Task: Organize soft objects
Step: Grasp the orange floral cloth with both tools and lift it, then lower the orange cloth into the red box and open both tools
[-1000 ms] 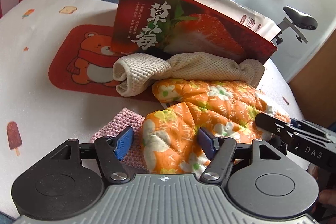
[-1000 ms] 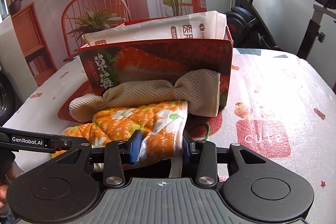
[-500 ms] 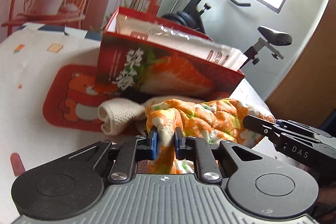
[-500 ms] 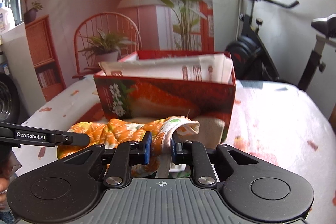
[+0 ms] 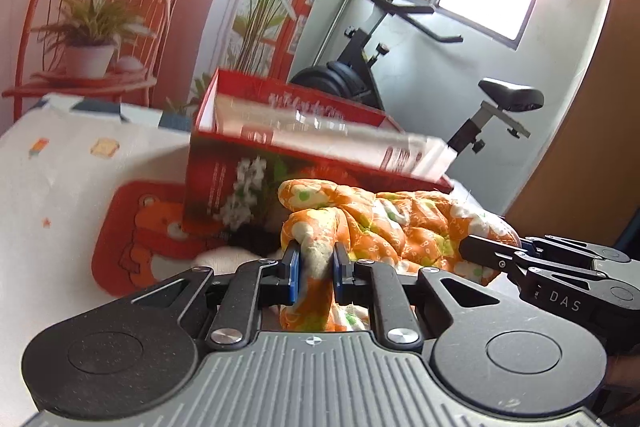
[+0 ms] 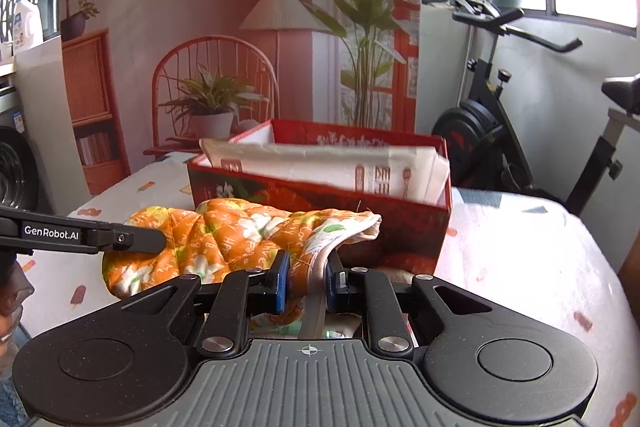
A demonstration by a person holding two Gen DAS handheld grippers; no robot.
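Quilted orange floral cloth (image 5: 400, 223) looks light, limp, sagging between grips: left claw (image 5: 316, 269) and right claw (image 6: 306, 279) each clenched on a bunched edge.

red box (image 5: 224, 183) print blurred, cream cloth (image 5: 218, 259) mostly hidden

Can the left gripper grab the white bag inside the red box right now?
Probably not: the left gripper is shut on the orange quilted cloth, which hangs before the red box holding the white bag.

Table w/ printed white cloth (image 6: 520, 251) carries red strawberry box (image 6: 404, 223), bear mat (image 5: 136, 227), prob. a cream towel (image 5: 224, 259)
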